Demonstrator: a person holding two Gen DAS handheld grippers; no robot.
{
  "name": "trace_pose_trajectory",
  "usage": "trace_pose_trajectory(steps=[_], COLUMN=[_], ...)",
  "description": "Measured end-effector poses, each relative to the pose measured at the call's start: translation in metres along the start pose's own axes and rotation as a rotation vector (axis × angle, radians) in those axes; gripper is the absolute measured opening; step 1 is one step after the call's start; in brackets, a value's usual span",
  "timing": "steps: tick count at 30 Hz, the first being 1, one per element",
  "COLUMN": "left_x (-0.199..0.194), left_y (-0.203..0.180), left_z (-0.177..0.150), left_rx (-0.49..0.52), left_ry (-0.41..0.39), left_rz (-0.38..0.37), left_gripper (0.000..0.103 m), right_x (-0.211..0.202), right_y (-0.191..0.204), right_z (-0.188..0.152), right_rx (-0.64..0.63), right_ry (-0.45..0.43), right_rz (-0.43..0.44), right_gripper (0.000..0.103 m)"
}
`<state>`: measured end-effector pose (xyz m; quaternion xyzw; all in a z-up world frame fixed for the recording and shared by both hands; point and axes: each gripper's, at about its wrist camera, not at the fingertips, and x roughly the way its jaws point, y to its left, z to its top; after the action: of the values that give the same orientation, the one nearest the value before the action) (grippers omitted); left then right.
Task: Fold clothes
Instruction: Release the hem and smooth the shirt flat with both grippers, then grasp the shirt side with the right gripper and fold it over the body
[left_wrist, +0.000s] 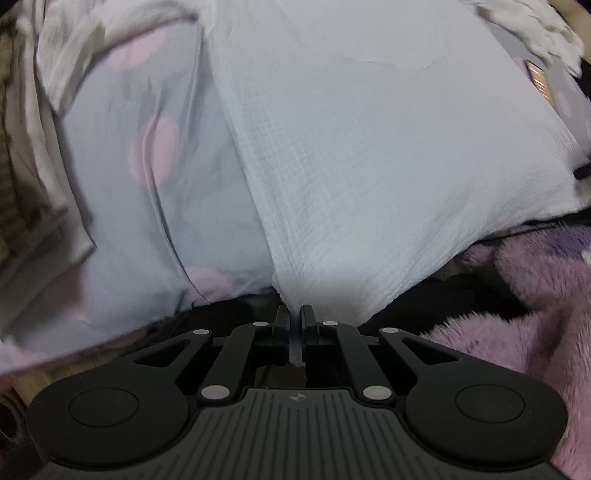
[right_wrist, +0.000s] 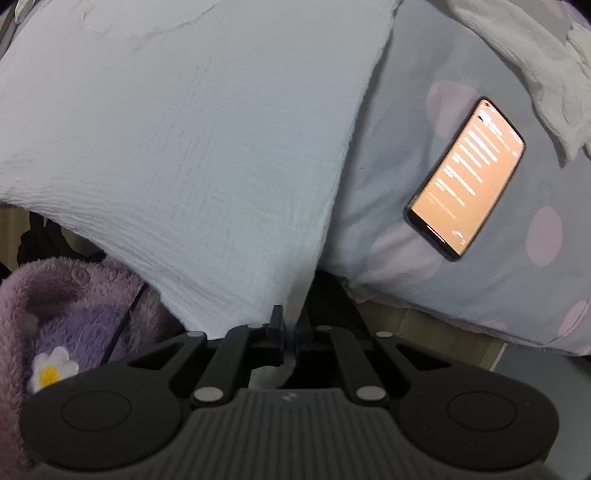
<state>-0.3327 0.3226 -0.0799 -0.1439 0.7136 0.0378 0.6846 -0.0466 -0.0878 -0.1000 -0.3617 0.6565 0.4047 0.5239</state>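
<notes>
The left tongs and right tongs are each clenched on a near corner of the pale blue garment, which stretches forward from both over the dotted bed sheet, its near edge spanning between them.

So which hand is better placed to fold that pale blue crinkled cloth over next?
Probably either: the left gripper and right gripper each pinch a near corner of the pale blue crinkled cloth. The left has the slight edge; a lit phone lies on the right's side.
</notes>
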Motion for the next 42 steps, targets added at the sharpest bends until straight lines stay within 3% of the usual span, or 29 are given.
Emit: trace_pose_trajectory(steps=[4,6,7,9,12,20,26,30,36,42], left_x=[0.013,0.011,0.010,0.001,-0.014,-0.049,-0.042,-0.026,-0.005,0.000], left_y=[0.007,0.011,0.013,0.015,0.020,0.031,0.030,0.031,0.035,0.041], left_z=[0.007,0.009,0.011,0.017,0.032,0.095,0.141,0.160,0.179,0.193], left_rx=[-0.026,-0.046,-0.056,-0.054,-0.053,-0.094,-0.170,-0.202,-0.194,-0.225], left_ry=[0.015,0.004,-0.002,-0.029,-0.101,-0.349,-0.488,-0.502,-0.450,-0.456], left_rz=[-0.008,-0.021,-0.028,-0.029,-0.021,-0.002,-0.028,-0.022,0.022,0.022], left_gripper=[0.011,0.029,0.030,0.032,0.032,0.032,0.032,0.032,0.032,0.032], right_x=[0.017,0.016,0.014,0.008,-0.009,-0.051,-0.051,-0.031,0.000,0.025], right_y=[0.017,0.018,0.019,0.017,0.005,-0.093,-0.185,-0.230,-0.296,-0.323], right_z=[0.001,0.003,0.003,0.004,0.008,0.021,0.017,0.019,0.022,0.020], right_rx=[-0.010,0.012,0.015,0.034,0.080,0.369,0.661,0.821,1.056,1.168], right_ry=[-0.017,-0.037,-0.048,-0.076,-0.134,-0.436,-0.616,-0.670,-0.739,-0.745], right_rz=[-0.002,-0.001,-0.001,0.002,-0.005,-0.087,-0.084,-0.056,-0.014,0.045], right_gripper=[0.009,0.015,0.026,0.038,0.038,0.038,0.038,0.041,0.046,0.046])
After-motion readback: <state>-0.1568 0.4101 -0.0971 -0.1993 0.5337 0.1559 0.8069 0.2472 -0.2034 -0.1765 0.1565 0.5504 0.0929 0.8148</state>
